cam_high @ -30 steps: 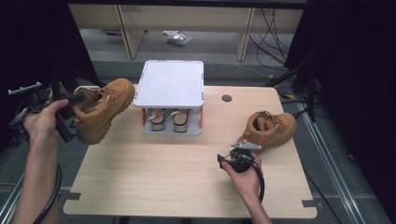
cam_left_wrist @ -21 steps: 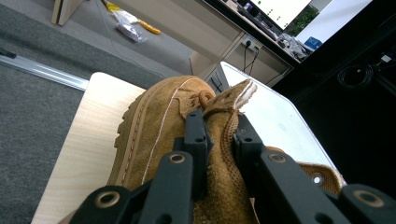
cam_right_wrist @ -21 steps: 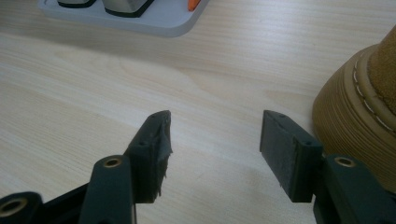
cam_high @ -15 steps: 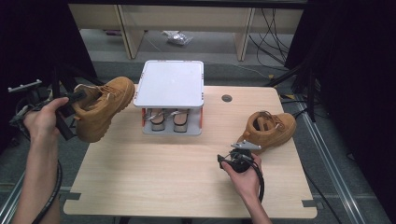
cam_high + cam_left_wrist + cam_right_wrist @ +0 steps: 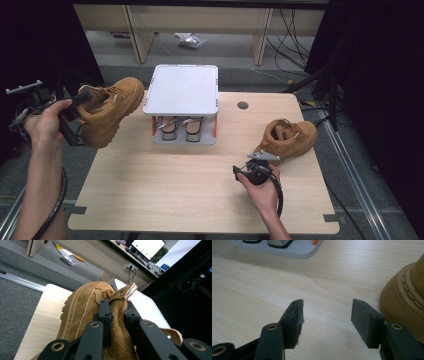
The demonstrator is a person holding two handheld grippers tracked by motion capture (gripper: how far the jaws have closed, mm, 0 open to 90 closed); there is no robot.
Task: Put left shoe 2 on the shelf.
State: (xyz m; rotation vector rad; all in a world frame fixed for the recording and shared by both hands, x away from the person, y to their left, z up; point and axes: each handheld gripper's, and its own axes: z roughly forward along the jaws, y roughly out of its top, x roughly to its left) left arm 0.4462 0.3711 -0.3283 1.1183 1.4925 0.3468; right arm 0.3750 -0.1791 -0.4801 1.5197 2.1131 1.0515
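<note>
Lab: black curtains, monitor

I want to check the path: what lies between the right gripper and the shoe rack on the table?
Bare wooden table only, seen in the high view, between the right gripper and the shoe rack.

light: even overhead, tabletop bright | surroundings: pretty dark | shadows: soft | blur: closest claw parts kinda fuzzy

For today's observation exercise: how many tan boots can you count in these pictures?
2. One tan boot is held off the table's left edge, the left gripper shut on its collar. The other tan boot stands on the table at right, near the open right gripper. The rack may hide more.
</note>
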